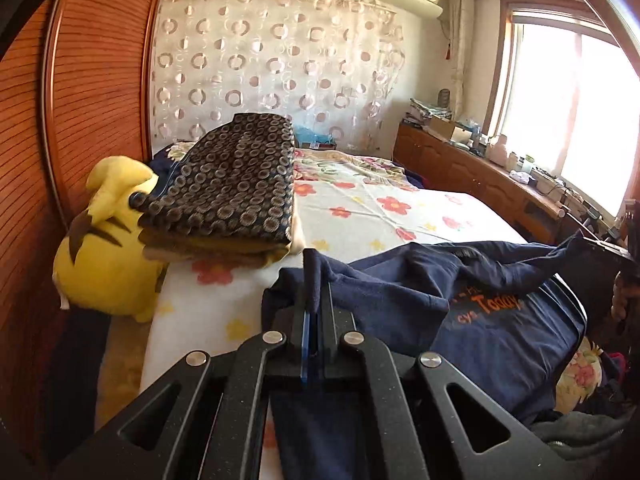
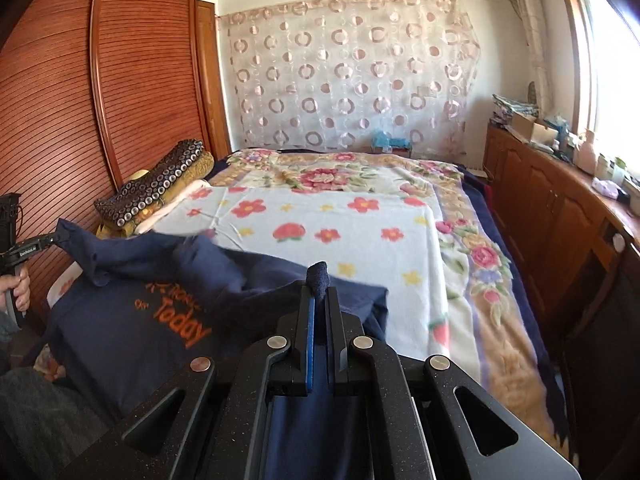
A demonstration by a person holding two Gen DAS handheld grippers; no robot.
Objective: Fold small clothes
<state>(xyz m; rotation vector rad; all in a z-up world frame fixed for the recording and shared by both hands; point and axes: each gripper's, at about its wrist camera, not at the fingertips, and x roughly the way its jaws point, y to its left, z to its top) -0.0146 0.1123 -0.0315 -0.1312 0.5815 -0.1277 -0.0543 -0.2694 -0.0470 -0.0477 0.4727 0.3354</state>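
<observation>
Left gripper: the left gripper (image 1: 311,276) has its jaws pressed together on a fold of the navy T-shirt (image 1: 500,344), the cloth sticking up past the tips.
Right gripper: the right gripper (image 2: 320,284) is likewise clamped on a bunched edge of the same shirt (image 2: 120,332), a roll of navy fabric poking out above the pads.
Left hand: in the right wrist view a hand (image 2: 18,286) at the near left grips the handle of the left gripper (image 2: 60,237), which pinches one corner of the shirt.
Navy T-shirt: it lies at the near edge of the bed, stretched between the two grippers, part lifted and rumpled, orange lettering reading "Today" facing up.
Bed cover: a white blanket with red and yellow flowers (image 2: 320,220) is spread under the shirt; beneath it a larger floral blanket (image 2: 480,264) reaches the right and far edges.
Left edge of the bed: a yellow plush toy (image 1: 104,256) sits beside a folded stack topped by a dark ring-patterned blanket (image 1: 236,184).
Left side: a wooden slatted wardrobe (image 2: 120,88) stands along the bed.
Far wall: a sheer curtain with circles (image 2: 352,76) hangs behind the head of the bed.
Right side: a wooden cabinet (image 2: 560,208) runs under the window (image 1: 572,112), cluttered on top.
</observation>
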